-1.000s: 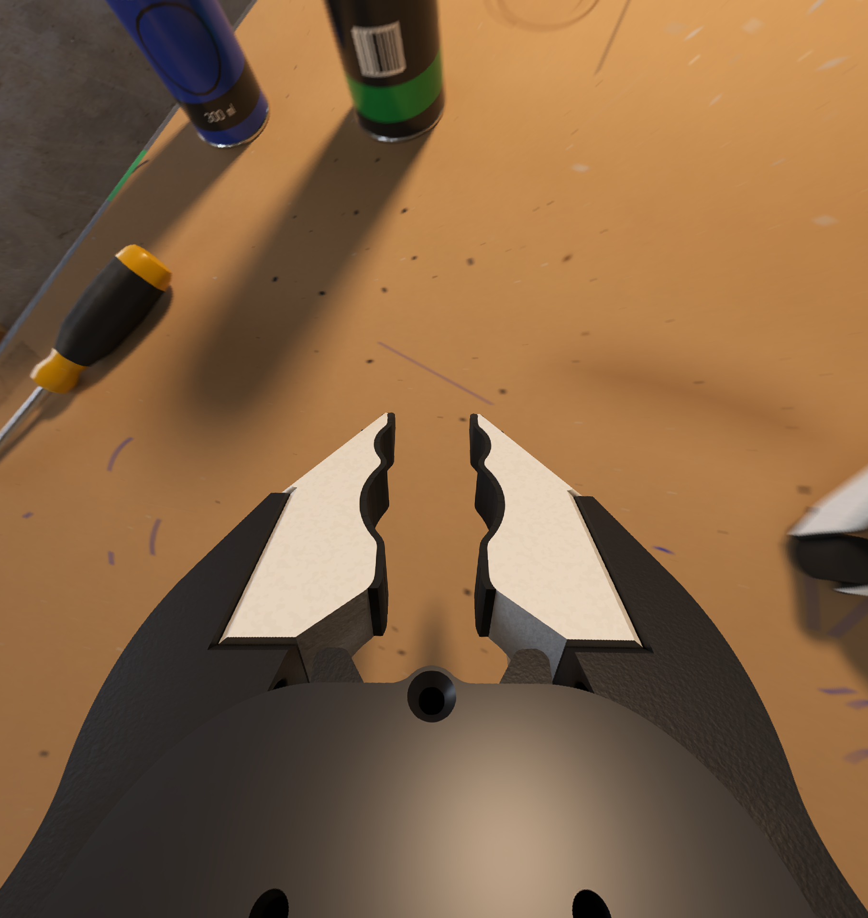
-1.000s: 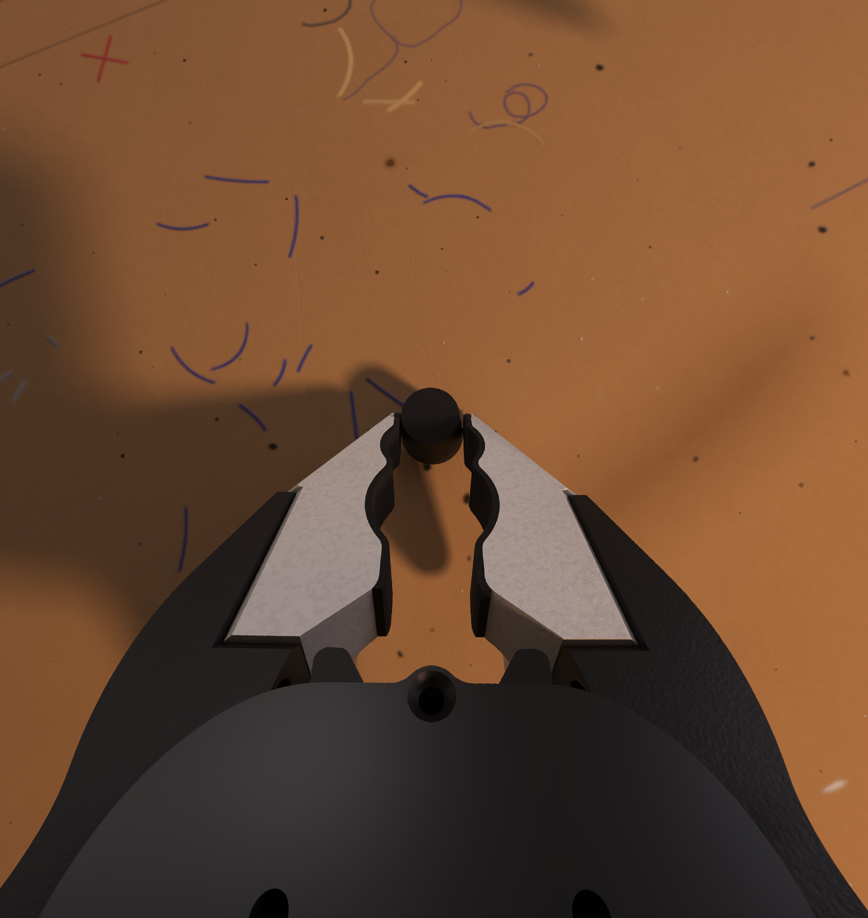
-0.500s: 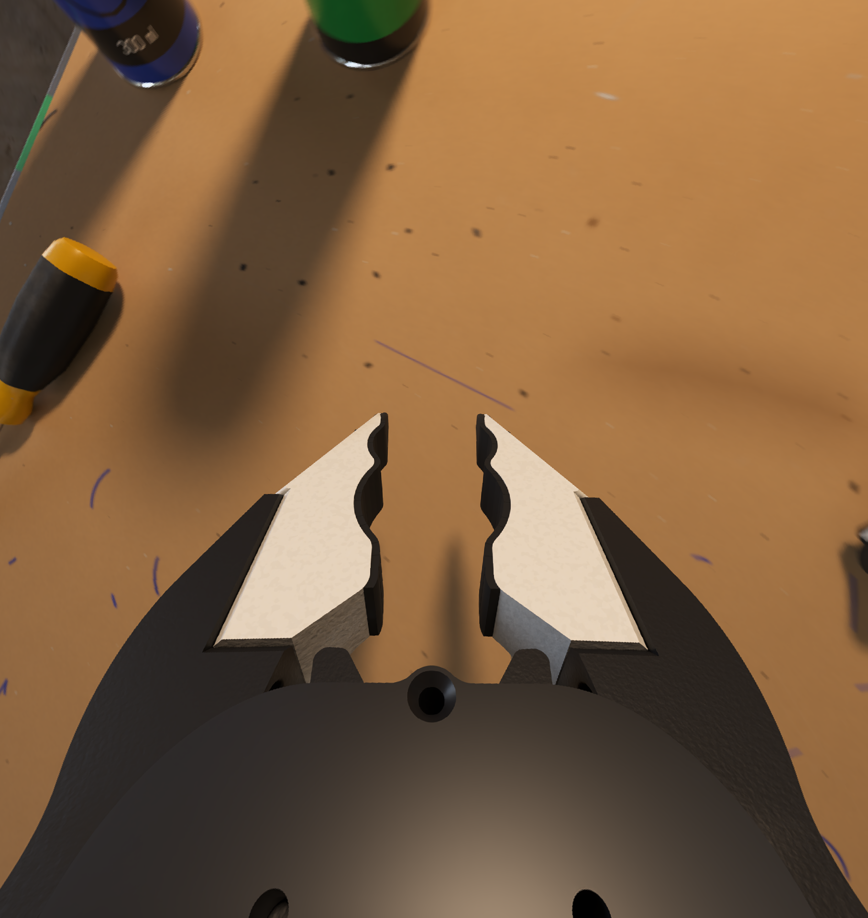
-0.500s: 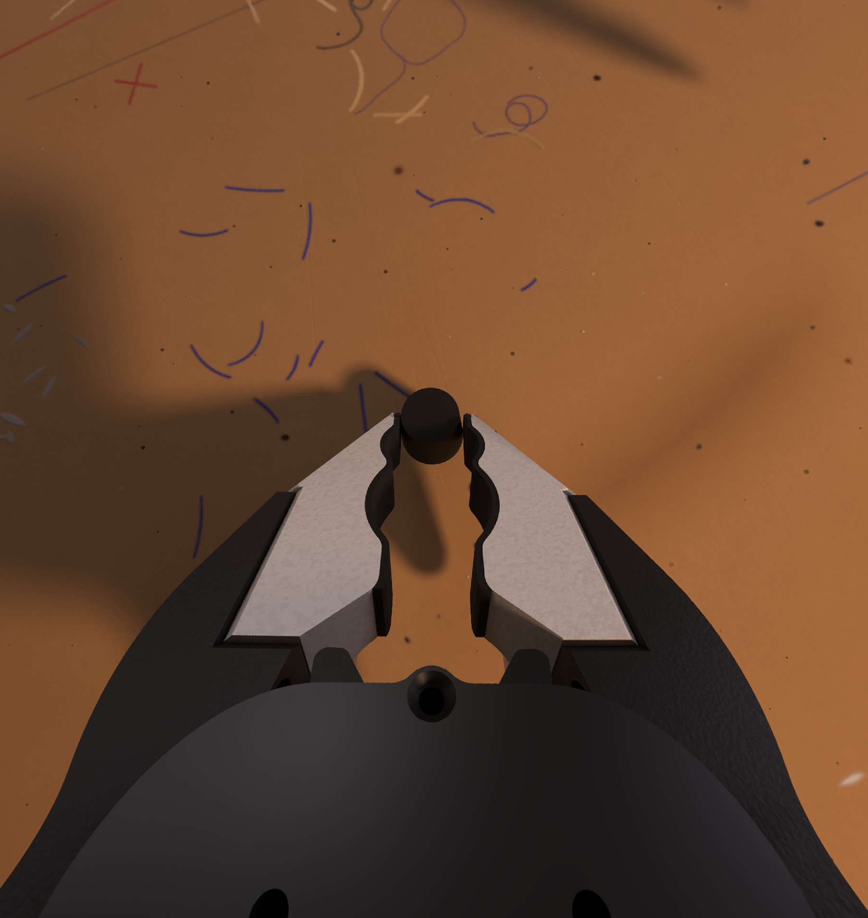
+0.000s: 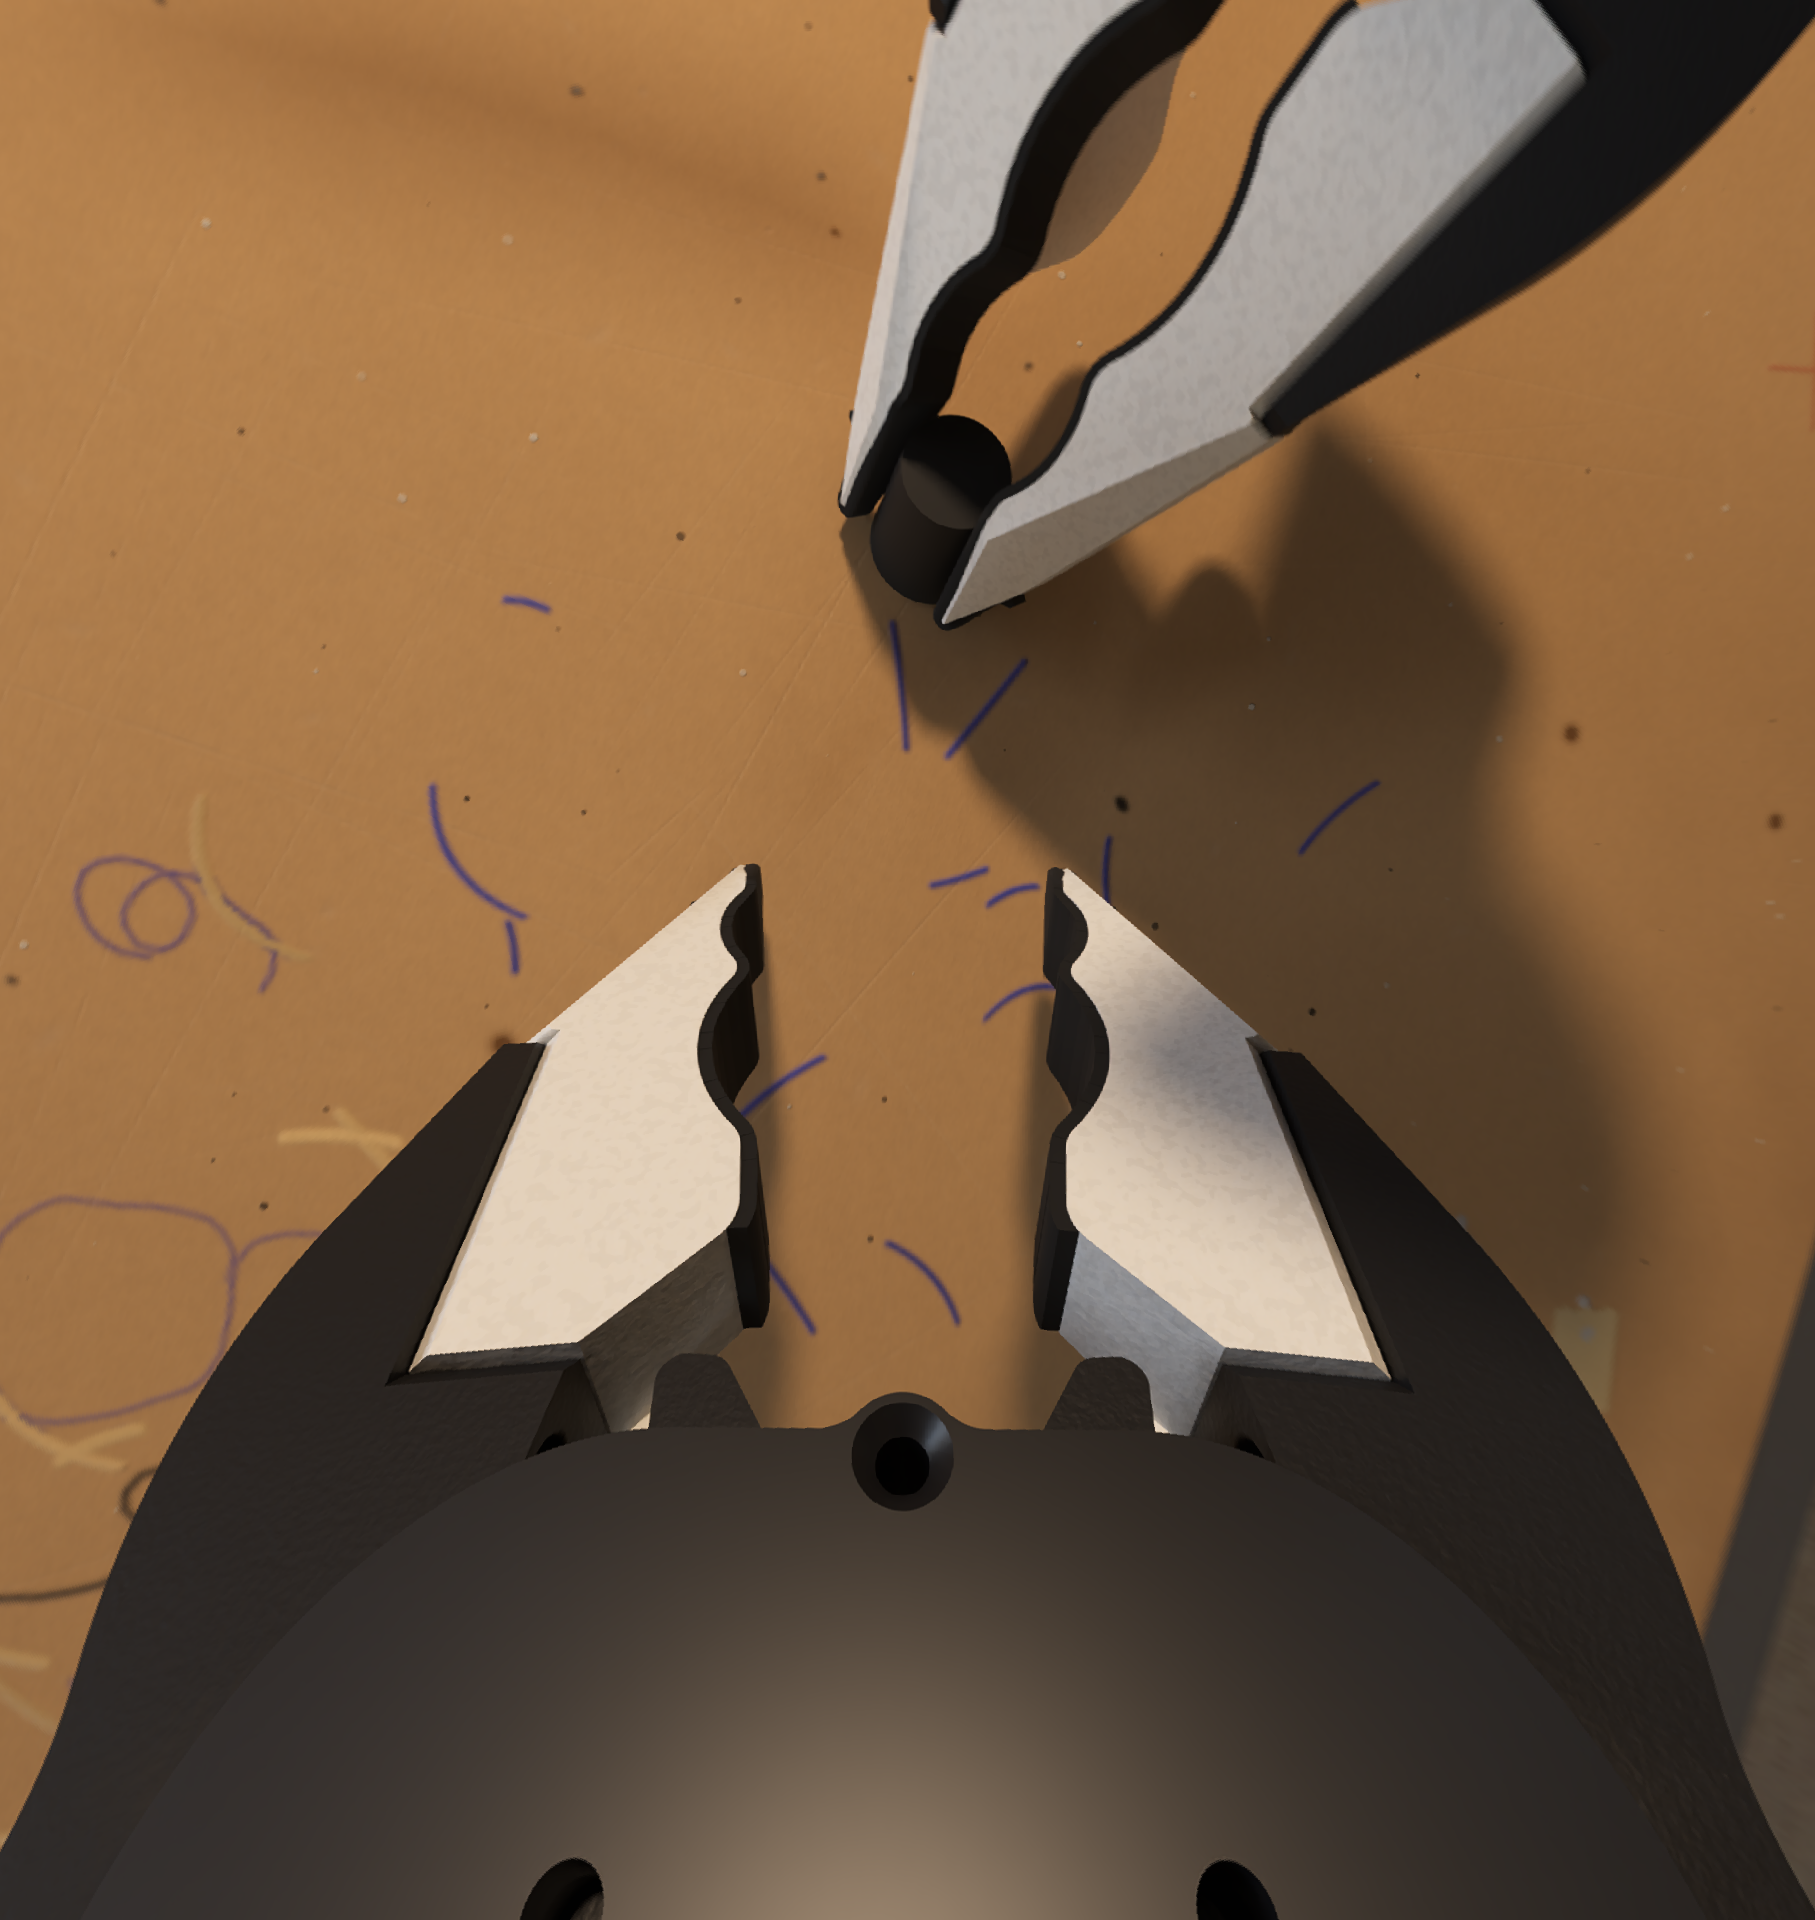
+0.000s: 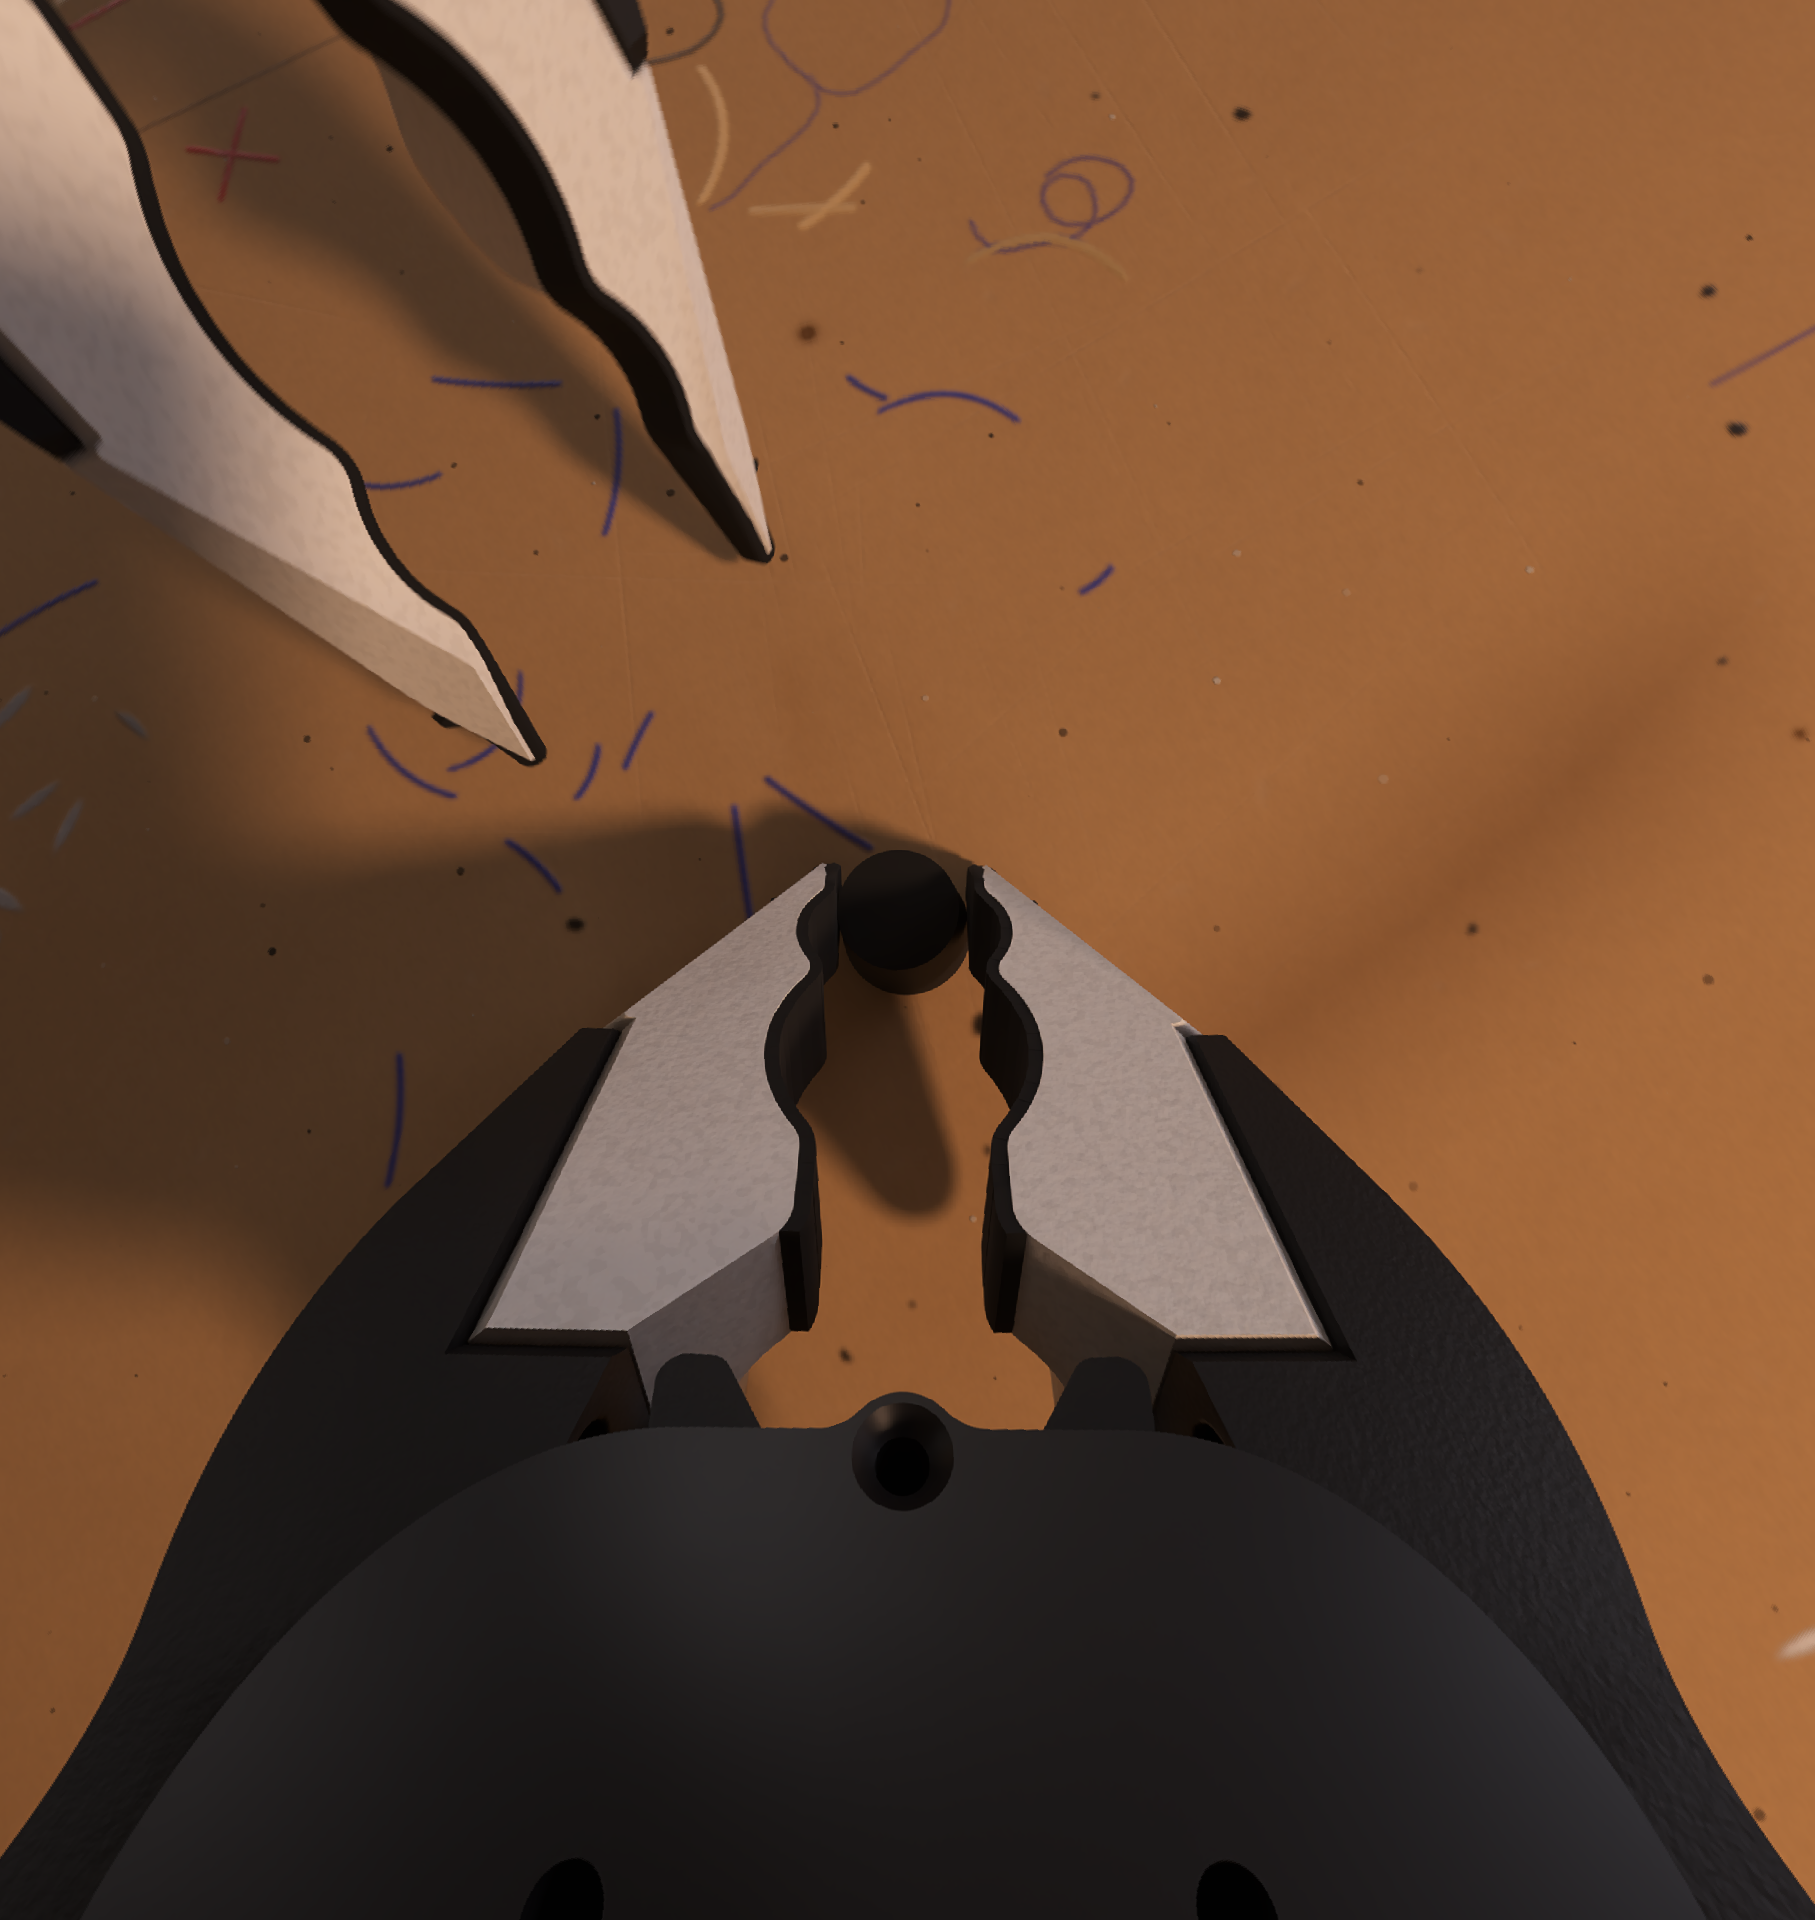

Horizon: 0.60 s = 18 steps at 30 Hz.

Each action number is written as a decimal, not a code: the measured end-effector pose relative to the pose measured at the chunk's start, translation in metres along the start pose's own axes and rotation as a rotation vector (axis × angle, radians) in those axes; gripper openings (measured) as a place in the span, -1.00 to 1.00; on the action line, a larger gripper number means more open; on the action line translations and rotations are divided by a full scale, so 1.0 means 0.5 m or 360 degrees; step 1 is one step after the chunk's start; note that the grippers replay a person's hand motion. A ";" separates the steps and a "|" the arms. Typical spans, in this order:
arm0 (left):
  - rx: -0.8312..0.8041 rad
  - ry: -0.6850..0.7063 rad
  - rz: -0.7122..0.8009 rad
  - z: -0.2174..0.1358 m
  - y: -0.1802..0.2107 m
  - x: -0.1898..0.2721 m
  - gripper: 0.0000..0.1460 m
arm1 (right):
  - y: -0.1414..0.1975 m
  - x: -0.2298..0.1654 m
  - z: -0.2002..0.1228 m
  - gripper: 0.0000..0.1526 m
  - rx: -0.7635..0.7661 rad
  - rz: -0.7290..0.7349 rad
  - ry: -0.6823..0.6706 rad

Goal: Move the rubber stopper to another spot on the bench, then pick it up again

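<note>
The rubber stopper (image 6: 901, 923) is a small black cylinder. My right gripper (image 6: 903, 883) is shut on it, the stopper held between the fingertips close above the brown bench (image 6: 1402, 727). In the left wrist view the stopper (image 5: 934, 509) sits between the right gripper's (image 5: 908, 566) tips ahead and slightly right. My left gripper (image 5: 903, 883) is open and empty, its tips a short way from the stopper. It also shows in the right wrist view (image 6: 654, 655), at the upper left, pointing towards the stopper.
The bench (image 5: 363, 416) carries pen scribbles (image 5: 139, 909), dark specks and short blue strokes. Its edge (image 5: 1776, 1403) runs down the right side of the left wrist view. A shadow of the right gripper (image 5: 1298, 644) lies beside the stopper.
My left gripper has swung round to face the right gripper and opened wider; the cans and screwdriver have left its view. The right gripper keeps its hold on the stopper, barely moved.
</note>
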State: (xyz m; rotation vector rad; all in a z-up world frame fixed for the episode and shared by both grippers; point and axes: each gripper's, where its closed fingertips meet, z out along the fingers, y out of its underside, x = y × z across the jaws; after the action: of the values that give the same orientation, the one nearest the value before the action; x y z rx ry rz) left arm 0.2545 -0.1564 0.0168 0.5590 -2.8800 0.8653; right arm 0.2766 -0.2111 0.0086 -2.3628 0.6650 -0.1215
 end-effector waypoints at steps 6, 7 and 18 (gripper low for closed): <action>0.0010 -0.0098 0.0091 0.009 0.000 -0.020 -0.54 | 0.000 0.012 -0.014 -0.69 0.0006 -0.0016 0.0077; 0.0010 -0.0095 0.0100 0.009 0.000 -0.024 -0.60 | -0.002 0.013 -0.017 -0.69 0.0016 -0.0020 0.0081; 0.0082 0.0036 0.0172 0.026 -0.028 -0.030 -0.80 | -0.012 0.028 -0.040 -0.69 0.0093 -0.0018 0.0086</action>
State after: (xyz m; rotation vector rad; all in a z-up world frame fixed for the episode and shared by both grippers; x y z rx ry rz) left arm 0.2738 -0.1698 0.0104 0.3981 -2.8976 0.9566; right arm 0.2859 -0.2259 0.0265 -2.3146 0.6654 -0.2079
